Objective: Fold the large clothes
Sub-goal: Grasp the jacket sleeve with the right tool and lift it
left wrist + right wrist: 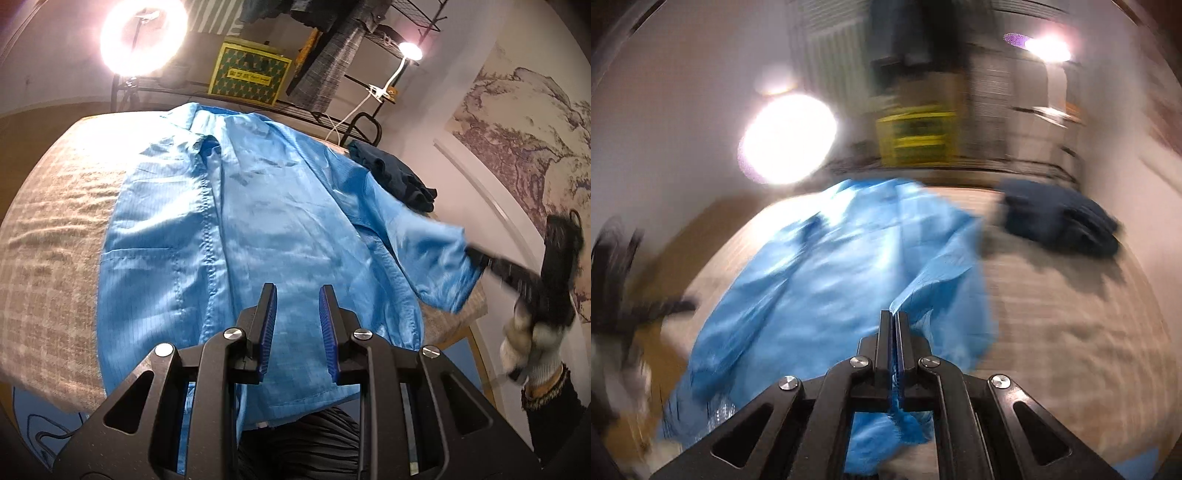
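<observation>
A large light-blue coat (pixel 258 221) lies spread on the checked beige table cover (pixel 55 221), collar at the far end. My left gripper (pixel 298 291) hovers over its near hem, jaws apart with nothing pinched between the blue pads. At the right, a gloved hand holds my right gripper (pixel 475 257), which is shut on the end of the coat's right sleeve (pixel 436 258) and lifts it off the table. In the blurred right wrist view the right gripper (pixel 894 314) has blue cloth (pixel 934 280) clamped between its closed fingers, with the coat (pixel 812 277) stretching away to the left.
A dark blue folded garment (pixel 399 177) (pixel 1060 225) sits at the table's far right corner. Behind the table stand a wire rack with a yellow-green box (pixel 247 70), a ring light (pixel 144 37) and a clip lamp (pixel 410 50). A wall map (pixel 524 155) hangs on the right.
</observation>
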A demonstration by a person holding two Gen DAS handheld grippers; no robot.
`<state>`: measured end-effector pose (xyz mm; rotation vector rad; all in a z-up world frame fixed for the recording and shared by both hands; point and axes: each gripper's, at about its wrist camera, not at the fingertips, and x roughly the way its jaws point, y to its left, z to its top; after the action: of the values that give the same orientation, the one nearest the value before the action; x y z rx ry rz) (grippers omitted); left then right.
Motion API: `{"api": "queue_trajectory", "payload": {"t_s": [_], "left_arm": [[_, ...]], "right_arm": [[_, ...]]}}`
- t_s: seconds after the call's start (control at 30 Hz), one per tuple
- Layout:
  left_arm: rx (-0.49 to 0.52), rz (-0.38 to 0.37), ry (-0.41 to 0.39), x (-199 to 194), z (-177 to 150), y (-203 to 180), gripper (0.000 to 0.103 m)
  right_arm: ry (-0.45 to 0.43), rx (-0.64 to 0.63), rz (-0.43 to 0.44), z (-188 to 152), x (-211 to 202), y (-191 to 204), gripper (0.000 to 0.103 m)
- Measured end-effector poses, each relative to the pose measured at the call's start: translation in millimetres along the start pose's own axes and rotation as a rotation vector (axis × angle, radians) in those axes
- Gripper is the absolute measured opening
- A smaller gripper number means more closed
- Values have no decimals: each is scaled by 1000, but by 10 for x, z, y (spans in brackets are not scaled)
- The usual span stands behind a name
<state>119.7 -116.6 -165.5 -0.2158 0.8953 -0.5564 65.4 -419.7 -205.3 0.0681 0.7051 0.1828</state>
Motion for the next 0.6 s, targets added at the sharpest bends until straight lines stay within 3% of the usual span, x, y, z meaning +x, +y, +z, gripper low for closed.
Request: {"api": "queue_trajectory", "payload": {"t_s": [0.17, 0.33, 0.47, 0.5, 0.53, 0.6], "left_arm": [[-28, 21, 0, 2, -8, 113, 23], [-23, 36, 14, 43, -26, 155, 23], [-35, 15, 43, 160, -55, 165, 23], [-33, 7, 56, 205, -63, 142, 23], [-25, 2, 67, 251, -68, 105, 23], [-5, -14, 86, 330, -66, 24, 23]], "right_arm": [[178, -283, 176, -387, 496, 931, 0], [302, -327, 256, -659, 809, 1076, 0], [342, -364, 352, -750, 741, 1112, 0], [338, -358, 366, -736, 699, 1084, 14], [327, -344, 368, -718, 621, 1057, 37], [286, -284, 378, -608, 517, 897, 44]]}}
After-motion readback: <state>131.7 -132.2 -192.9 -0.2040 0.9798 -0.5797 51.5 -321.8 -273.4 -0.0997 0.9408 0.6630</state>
